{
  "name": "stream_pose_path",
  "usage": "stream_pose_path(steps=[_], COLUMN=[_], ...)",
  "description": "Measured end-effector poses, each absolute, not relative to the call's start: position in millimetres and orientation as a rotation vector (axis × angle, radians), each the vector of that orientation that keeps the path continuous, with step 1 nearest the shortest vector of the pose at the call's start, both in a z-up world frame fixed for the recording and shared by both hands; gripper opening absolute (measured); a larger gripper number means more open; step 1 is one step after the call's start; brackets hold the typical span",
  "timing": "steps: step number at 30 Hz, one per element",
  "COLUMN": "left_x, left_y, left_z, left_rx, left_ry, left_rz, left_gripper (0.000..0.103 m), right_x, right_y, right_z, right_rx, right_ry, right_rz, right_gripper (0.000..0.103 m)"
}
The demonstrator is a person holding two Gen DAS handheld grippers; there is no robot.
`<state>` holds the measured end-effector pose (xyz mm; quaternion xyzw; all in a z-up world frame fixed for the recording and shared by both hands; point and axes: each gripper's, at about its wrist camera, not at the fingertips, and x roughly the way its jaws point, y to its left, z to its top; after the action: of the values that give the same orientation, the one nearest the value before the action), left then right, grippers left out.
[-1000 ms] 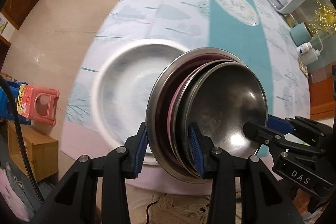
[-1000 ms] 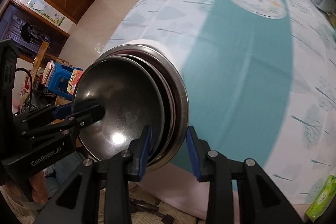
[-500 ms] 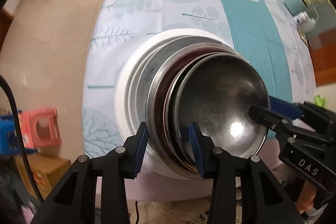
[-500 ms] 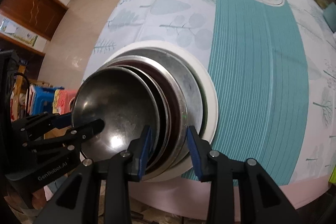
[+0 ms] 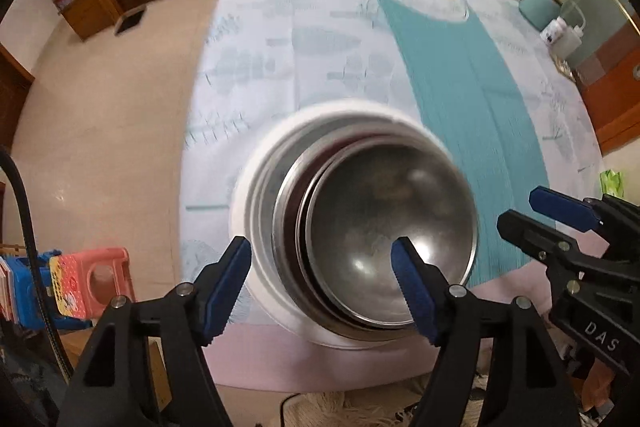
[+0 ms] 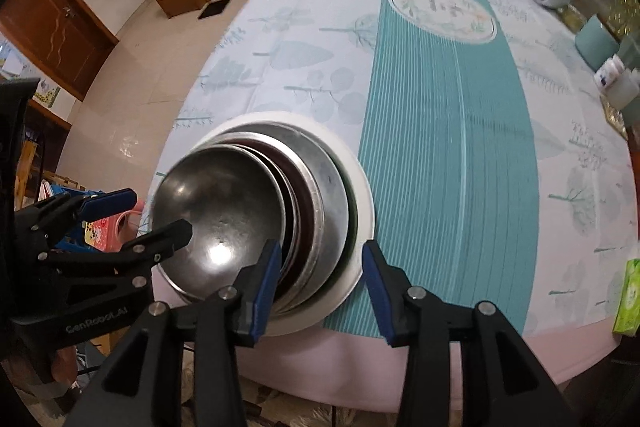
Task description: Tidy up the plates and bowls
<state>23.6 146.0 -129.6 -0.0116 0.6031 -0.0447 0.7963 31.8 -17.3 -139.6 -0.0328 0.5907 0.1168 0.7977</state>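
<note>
Table [image 6: 440,367] with pale leaf-print tablecloth [image 6: 304,39], wide teal stripe down the middle, round medallion print on the stripe; any text in it is too blurred to read.

Stack of dishes sits at the near edge of the table, just left of the teal stripe: white plate [image 6: 362,195] at the bottom, then a wide metal bowl [image 6: 334,211], a dark reddish dish [image 6: 306,207] showing only as a rim, and a small steel bowl [image 5: 392,219] on top, tilted off-centre toward the left side of the stack.

Left gripper [image 5: 322,285]: jaws have just been opening, now wide apart, straddling the stack's near rim, pads look clear of it. "GenRobot.AI" printed on its body in the right wrist view.

Right gripper [image 6: 320,283]: jaws have just been opening, apart, the stack's right rim between them, no pad pressing as far as I can tell. "DAS" readable on its body in the left wrist view.

Green packet [image 6: 630,297] near the table's right edge, label unreadable.
</note>
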Motion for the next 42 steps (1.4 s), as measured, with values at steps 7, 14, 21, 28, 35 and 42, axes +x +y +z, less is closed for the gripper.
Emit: stream_pose_path(steps=[7, 14, 21, 28, 35, 42], left_x=[10.6, -2.9, -17.3, -23.8, -21.7, -18.2], left_y=[132.6, 117.2, 106.0, 92.4, 88.2, 87.8], left_z=[-61.2, -0.7, 23.7, 35.6, 38.6, 39.9], left_rx=[0.003, -0.013, -0.054, -0.021, -0.009, -0.015], left_ry=[1.076, 0.902, 0.827, 0.788, 0.802, 0.795], left_rz=[-0.013, 0.017, 0.045, 0.067, 0.068, 0.058], left_gripper=[0.081, 0.091, 0.101, 0.101, 0.101, 0.101], right_x=[20.4, 2.8, -6.7, -7.7, -5.4, -7.1], right_y=[-28.1, -46.6, -62.3, -71.1, -73.3, -76.6], right_z=[-88.3, -26.7, -2.6, 2.1, 0.9, 2.1], right_rx=[-0.081, -0.067, -0.056, -0.048, -0.046, -0.043], right_ry=[1.09, 0.85, 0.753, 0.737, 0.738, 0.72], right_rz=[0.219, 0.128, 0.085, 0.068, 0.064, 0.049], right_gripper=[0.043, 0.063, 0.064, 0.064, 0.064, 0.064])
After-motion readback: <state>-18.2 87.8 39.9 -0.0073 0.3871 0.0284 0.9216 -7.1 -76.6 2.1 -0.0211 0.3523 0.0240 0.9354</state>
